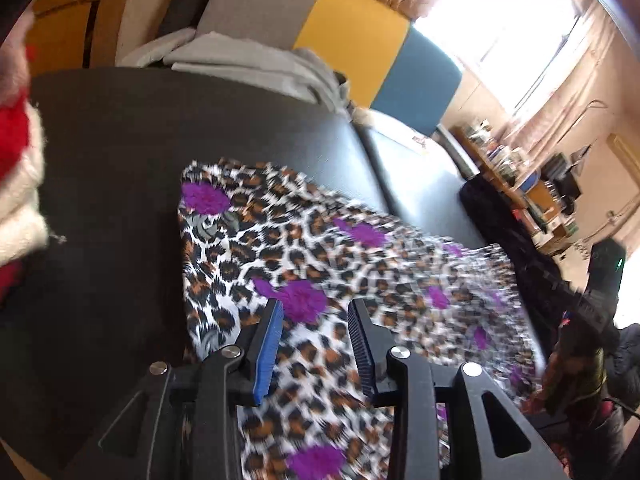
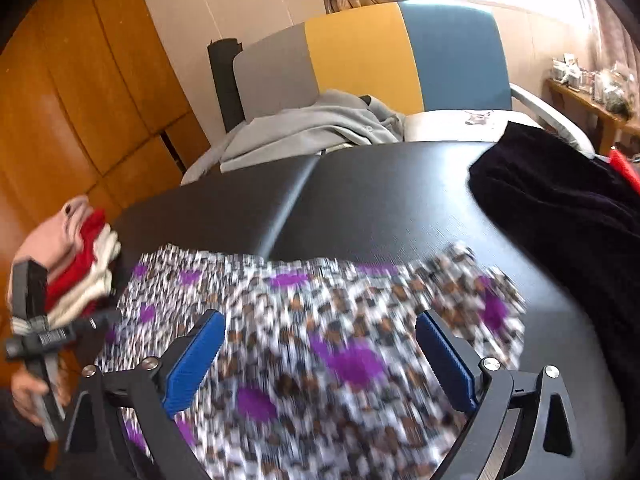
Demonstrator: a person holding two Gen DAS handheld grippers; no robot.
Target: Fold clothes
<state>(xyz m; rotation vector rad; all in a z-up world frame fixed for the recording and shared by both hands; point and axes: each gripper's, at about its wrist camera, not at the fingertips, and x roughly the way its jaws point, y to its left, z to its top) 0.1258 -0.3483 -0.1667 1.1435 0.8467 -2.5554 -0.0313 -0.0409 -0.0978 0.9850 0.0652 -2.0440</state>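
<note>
Sunlit and cluttered, the room frames a black table (image 2: 400,200) where laundry is being sorted. At the bottom of the left-wrist view, the left gripper (image 1: 316,312) hovers with its blue-padded fingers apart and nothing between them, just above a leopard-print garment (image 1: 320,248) with purple flowers. In the right-wrist view the right gripper (image 2: 320,340) is spread wider still, also empty, over the same cloth, which fills the lower centre of both frames. The garment lies broad on the table, with one straight edge at its left side; motion blur hides whether it is a single layer or already doubled, so the scene fits either a piece laid out for folding or one part-folded. At the left edge of the right-wrist view sits a stack of folded red and white clothes (image 2: 86,276), which suggests some of the work is done. A dark garment (image 2: 560,208) heaps at the right, apparently unfolded and crowding that side. Grey clothing (image 2: 312,132) rests beyond the table against a grey, yellow and blue chair (image 2: 400,52).
</note>
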